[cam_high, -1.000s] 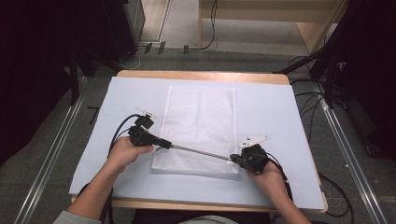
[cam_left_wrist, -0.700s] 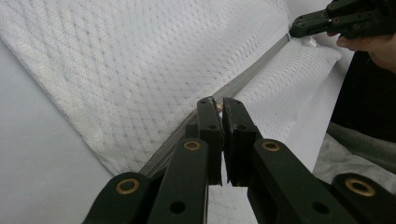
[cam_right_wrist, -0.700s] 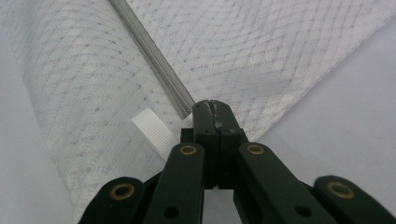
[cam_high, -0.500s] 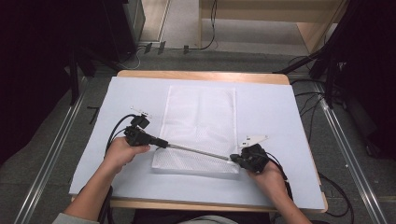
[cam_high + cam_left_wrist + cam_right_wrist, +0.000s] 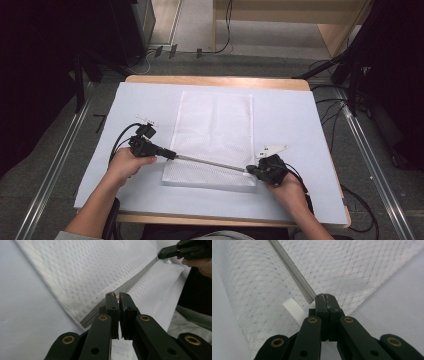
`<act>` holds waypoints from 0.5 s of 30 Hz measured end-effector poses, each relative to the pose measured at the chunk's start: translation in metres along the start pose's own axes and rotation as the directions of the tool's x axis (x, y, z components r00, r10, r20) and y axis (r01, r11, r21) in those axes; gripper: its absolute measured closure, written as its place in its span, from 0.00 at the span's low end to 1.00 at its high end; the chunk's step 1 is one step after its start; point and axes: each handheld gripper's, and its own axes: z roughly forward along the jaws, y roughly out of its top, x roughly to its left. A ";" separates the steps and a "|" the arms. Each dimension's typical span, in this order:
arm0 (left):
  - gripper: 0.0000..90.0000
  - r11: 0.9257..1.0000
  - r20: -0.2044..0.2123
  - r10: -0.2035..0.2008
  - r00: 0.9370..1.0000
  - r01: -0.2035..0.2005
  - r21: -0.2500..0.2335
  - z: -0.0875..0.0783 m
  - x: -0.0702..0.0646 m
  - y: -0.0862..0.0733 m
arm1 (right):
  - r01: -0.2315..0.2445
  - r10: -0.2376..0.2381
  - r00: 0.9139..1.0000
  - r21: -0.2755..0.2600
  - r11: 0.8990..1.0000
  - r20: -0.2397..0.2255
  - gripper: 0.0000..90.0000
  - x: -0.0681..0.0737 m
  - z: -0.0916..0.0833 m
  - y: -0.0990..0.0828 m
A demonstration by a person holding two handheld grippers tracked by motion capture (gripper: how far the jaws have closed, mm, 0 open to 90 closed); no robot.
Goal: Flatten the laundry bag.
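A white mesh bag (image 5: 212,130) lies flat on the white-covered table (image 5: 300,120). A grey zipper (image 5: 210,163) runs taut across the bag's near end between the two grippers. My left gripper (image 5: 171,155) sits at the zipper's left end. Its jaws (image 5: 117,296) are shut on a small brass-coloured zipper pull at the zipper (image 5: 135,281). My right gripper (image 5: 250,171) is at the zipper's right end, shut (image 5: 325,297) on the end of the zipper (image 5: 292,268). A white ribbed tab (image 5: 294,308) lies beside it.
The wooden table edge (image 5: 215,80) shows at the far side, and cables trail from both grippers. Metal rails run along the floor on both sides of the table. A dark frame leg (image 5: 350,70) stands at the far right.
My left gripper has shifted slightly to the left along the zipper line. The right gripper has stayed put.
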 end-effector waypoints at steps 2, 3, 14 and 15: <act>0.98 1.000 0.007 -0.003 1.000 0.003 -0.005 -0.001 0.000 0.000 | -0.001 0.001 1.000 0.000 1.000 -0.003 1.00 -0.001 0.000 0.000; 0.98 1.000 0.005 -0.002 1.000 0.002 -0.004 -0.001 0.001 -0.001 | 0.001 -0.001 1.000 0.000 1.000 -0.004 1.00 -0.001 0.000 0.000; 0.98 1.000 -0.016 -0.021 1.000 0.021 -0.011 -0.007 0.004 -0.004 | -0.001 0.001 1.000 0.005 1.000 -0.006 1.00 -0.001 0.000 0.001; 0.98 1.000 -0.024 -0.027 0.999 0.027 -0.015 -0.008 0.006 -0.005 | 0.001 -0.001 1.000 0.005 1.000 -0.006 1.00 -0.001 0.000 0.001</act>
